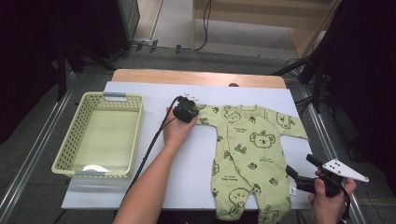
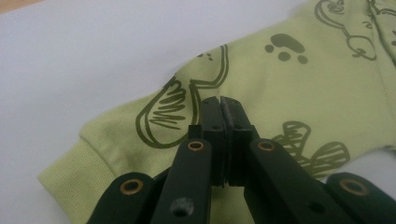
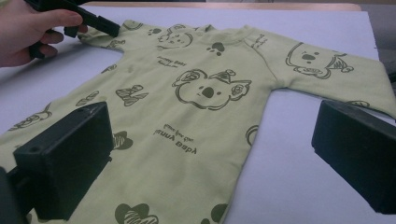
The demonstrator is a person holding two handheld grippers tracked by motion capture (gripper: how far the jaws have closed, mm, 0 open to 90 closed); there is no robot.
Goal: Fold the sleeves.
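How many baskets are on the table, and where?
1. The light green basket stands at the left side of the table, left of the baby romper and apart from it.

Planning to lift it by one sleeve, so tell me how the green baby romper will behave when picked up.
The romper is thin printed fabric lying flat on the white mat, so it will probably hang limp and drape. Lifted by the sleeve where the left gripper is closed, the body would likely trail and swing. It looks light and unlikely to slip.
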